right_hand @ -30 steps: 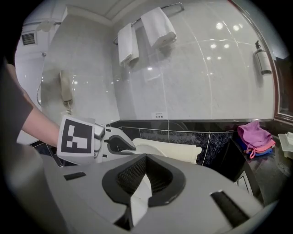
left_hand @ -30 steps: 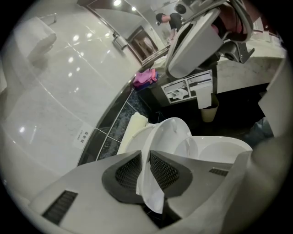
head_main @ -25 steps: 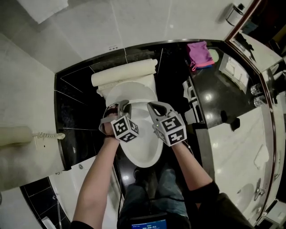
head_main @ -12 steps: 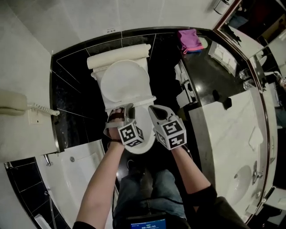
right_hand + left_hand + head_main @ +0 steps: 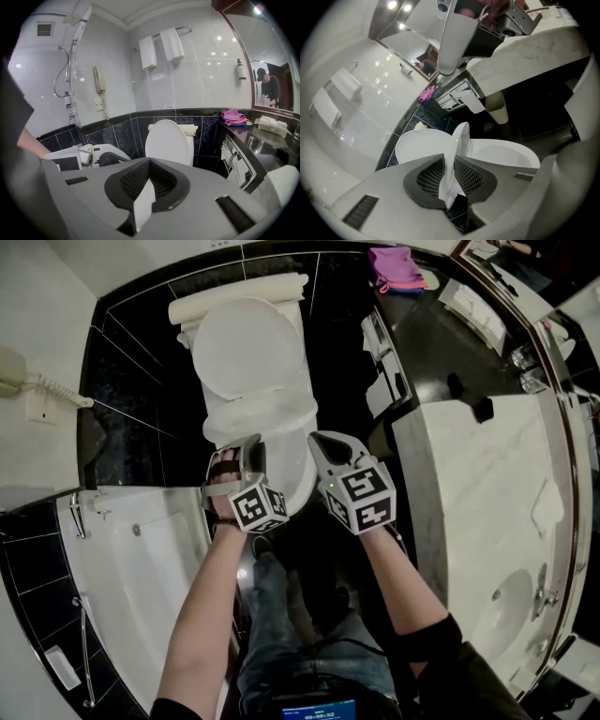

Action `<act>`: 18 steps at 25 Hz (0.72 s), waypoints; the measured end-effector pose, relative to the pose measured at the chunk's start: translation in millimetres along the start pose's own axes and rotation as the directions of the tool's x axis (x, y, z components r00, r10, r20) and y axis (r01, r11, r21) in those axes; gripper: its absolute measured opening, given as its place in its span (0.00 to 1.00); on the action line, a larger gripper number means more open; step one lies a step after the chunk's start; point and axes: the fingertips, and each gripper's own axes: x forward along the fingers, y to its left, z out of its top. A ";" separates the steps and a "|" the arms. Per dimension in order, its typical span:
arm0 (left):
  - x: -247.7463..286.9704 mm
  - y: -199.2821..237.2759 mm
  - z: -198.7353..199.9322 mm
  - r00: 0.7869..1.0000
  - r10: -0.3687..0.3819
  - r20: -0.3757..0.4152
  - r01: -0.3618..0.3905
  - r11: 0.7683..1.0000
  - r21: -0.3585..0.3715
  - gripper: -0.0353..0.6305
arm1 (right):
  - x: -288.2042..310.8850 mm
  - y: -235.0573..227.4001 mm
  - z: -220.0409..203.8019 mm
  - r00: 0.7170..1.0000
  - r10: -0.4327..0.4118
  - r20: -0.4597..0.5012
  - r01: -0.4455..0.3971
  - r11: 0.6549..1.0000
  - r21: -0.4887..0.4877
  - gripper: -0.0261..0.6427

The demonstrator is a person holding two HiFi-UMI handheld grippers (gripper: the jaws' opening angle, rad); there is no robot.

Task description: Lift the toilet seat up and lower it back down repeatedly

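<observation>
Left gripper view shows the left gripper (image 5: 449, 164) with its jaws closed narrow on the front edge of the toilet seat (image 5: 461, 138). The seat stands half raised, between the upright lid (image 5: 419, 147) and the bowl (image 5: 506, 154). The right gripper (image 5: 149, 164) has its jaws fully together, grips no part of the toilet, and hovers just beside the left one, facing the lid.

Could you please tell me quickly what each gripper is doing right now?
Left gripper: closed on the seat.
Right gripper: closed, holding nothing.
</observation>
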 end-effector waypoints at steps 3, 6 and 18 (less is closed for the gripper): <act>-8.2 -28.5 -1.2 1.000 0.030 -0.001 -0.030 1.000 -0.002 0.15 | -9.3 2.8 -33.1 1.000 0.016 0.000 -0.016 1.000 0.003 0.07; -16.0 -50.6 -6.6 0.998 0.061 -0.001 -0.061 0.998 -0.018 0.15 | -8.7 6.7 -63.7 1.000 0.030 0.006 -0.030 1.000 0.009 0.07; -30.3 -149.5 -28.4 0.992 0.124 0.037 -0.123 0.992 -0.034 0.16 | 18.0 11.1 -147.1 0.999 0.044 0.020 -0.044 0.999 -0.003 0.07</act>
